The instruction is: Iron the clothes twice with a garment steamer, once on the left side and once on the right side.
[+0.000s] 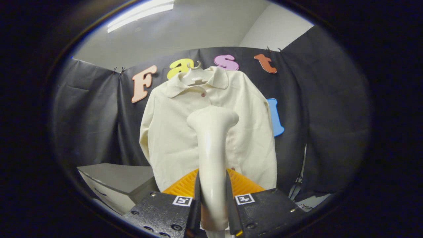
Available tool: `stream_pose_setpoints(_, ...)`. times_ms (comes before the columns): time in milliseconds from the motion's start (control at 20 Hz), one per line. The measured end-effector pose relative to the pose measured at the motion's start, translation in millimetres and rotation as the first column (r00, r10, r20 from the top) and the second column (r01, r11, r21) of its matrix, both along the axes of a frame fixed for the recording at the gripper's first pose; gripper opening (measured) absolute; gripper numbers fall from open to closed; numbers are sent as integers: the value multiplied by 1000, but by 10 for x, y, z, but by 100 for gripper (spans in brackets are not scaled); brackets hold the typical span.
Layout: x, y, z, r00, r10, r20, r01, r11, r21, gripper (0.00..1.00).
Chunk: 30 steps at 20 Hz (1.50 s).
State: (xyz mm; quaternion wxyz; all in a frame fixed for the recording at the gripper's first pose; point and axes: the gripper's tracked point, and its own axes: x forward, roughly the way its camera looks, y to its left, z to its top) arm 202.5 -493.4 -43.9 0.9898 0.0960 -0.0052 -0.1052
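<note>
Gripper (213, 198) clamps steamer (211, 148) before hung shirt (172, 132).

Steamer (211, 158) upright between the fingers of the hand-held gripper (213, 206), both pressing its handle; shirt (172, 132) on hanger (195, 76) directly beyond, against booth wall (86, 112); box (115, 185) low to shirt's left.

glossy plastic steamer (211, 148), matt cloth shirt (172, 132)

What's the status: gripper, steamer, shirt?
Gripper shut on steamer, head up. Shirt on hanger beyond the fingers, steamer head in front of its middle. Nothing between them.
</note>
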Motion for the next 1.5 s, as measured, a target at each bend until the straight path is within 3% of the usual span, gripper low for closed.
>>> stream_pose_setpoints(250,377,-441,314,997,-62,43,60,997,47,33)
stream_pose_setpoints(500,680,-717,586,992,-75,103,68,995,73,32)
stream_pose_setpoints(750,855,-820,401,994,-65,91,58,995,79,33)
stream_pose_setpoints(1500,456,-805,-708,997,-78,-4,78,975,208,33)
